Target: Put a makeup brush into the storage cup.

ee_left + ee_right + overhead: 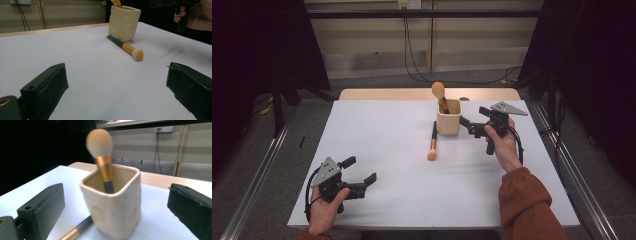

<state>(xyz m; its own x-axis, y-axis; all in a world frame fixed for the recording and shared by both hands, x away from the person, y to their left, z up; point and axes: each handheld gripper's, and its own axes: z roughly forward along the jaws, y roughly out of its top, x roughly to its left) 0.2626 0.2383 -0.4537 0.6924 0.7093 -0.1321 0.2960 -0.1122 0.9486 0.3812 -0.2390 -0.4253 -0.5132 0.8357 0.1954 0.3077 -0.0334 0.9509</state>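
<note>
A cream square cup [448, 117] stands on the white table [382, 150], right of centre towards the back. One makeup brush [439, 93] stands in it, head up. A second brush [432, 142] lies flat just left of the cup, bristles towards me. My right gripper [473, 116] is open, just right of the cup, jaws pointing at it and holding nothing. Its own view has the cup [112, 205] close ahead between the open jaws, with the standing brush [101, 150] and the lying brush [77, 230]. My left gripper [360, 170] rests open and empty near the front left, facing the lying brush [126, 47] and cup [123, 22].
A wooden strip [387, 94] runs along the table's far edge. Cables [412, 55] hang down the wall behind. Metal rails [262, 165] flank the table on the floor. The other hand with its gripper [181, 13] appears at the top right of the left gripper view.
</note>
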